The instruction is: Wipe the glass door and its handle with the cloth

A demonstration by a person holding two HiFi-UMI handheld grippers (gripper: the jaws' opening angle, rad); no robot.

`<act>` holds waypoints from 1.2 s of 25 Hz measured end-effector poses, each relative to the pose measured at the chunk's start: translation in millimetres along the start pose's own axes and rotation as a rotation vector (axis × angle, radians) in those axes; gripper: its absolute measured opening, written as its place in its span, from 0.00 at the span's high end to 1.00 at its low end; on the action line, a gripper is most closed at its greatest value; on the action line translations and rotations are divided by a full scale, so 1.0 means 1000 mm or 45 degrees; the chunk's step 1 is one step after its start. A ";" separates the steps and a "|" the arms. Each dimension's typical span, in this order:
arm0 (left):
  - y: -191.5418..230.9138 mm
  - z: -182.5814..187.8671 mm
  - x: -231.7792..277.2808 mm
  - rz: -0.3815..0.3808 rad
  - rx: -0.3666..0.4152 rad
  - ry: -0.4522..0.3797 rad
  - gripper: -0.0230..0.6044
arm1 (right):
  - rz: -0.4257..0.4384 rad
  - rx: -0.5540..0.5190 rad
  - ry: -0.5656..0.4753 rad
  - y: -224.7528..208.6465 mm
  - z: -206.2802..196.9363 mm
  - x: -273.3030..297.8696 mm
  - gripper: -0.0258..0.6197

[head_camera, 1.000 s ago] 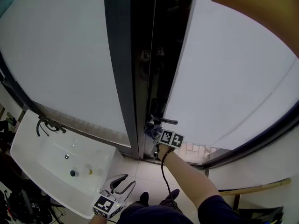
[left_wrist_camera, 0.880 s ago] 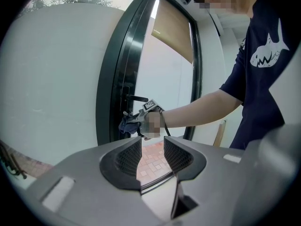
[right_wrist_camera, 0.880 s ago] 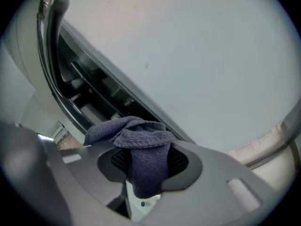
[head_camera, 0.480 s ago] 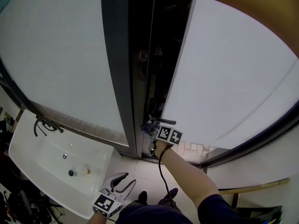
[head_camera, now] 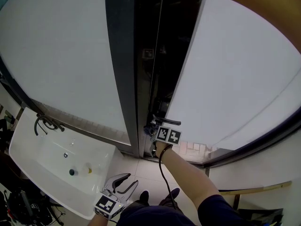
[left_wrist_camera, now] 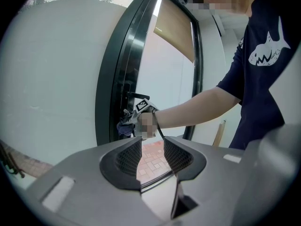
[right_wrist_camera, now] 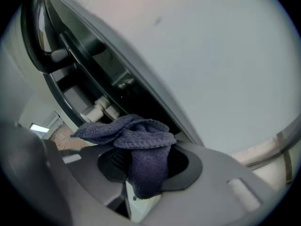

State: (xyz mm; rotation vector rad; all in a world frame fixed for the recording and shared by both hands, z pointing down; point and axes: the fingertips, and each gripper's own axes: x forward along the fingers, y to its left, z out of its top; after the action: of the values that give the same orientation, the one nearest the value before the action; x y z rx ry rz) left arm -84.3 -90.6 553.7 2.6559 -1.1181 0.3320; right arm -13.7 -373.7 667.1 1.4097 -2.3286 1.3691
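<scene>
My right gripper point(head_camera: 154, 131) is shut on a dark blue cloth point(right_wrist_camera: 141, 147), bunched between its jaws. It is held up at the edge of the glass door point(head_camera: 235, 79), just below and left of the black lever handle point(head_camera: 167, 121). In the right gripper view the cloth sits close to the dark door frame and the lock parts point(right_wrist_camera: 101, 108). The left gripper view shows the cloth point(left_wrist_camera: 126, 127) under the handle point(left_wrist_camera: 136, 96). My left gripper point(head_camera: 123, 184) hangs low near the floor, open, with nothing between its fingers point(left_wrist_camera: 174, 155).
A white washbasin point(head_camera: 28, 164) with a black tap point(head_camera: 44, 124) stands at the lower left. A frosted fixed pane point(head_camera: 56, 55) fills the left. A dark frame post point(head_camera: 123, 69) separates it from the door. A person's feet point(head_camera: 160, 199) stand on pale floor tiles.
My right gripper with the cloth has shifted slightly at the handle, staying by the door edge. The left gripper has stayed low and open.
</scene>
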 end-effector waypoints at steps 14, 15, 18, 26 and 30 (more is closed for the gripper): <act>0.003 -0.004 -0.018 -0.018 0.018 0.016 0.74 | -0.074 0.077 -0.009 -0.029 -0.018 0.008 0.73; 0.003 -0.005 -0.019 -0.026 0.023 0.015 0.74 | -0.065 0.086 -0.012 -0.031 -0.020 0.003 0.73; 0.002 -0.006 -0.019 -0.064 0.035 0.006 0.74 | -0.012 0.087 -0.049 -0.032 -0.028 -0.030 0.73; -0.032 0.022 0.000 -0.229 0.117 -0.068 0.74 | 0.195 -0.348 -0.158 0.012 -0.055 -0.211 0.73; -0.055 0.028 0.004 -0.280 0.143 -0.079 0.74 | 0.187 -0.527 -0.275 0.025 -0.069 -0.295 0.73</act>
State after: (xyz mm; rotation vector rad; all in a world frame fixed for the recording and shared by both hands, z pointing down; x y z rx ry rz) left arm -38.0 -64.4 521.7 2.8720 -0.8347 0.2798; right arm 112.1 -123.5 548.0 1.3324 -2.6918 0.7205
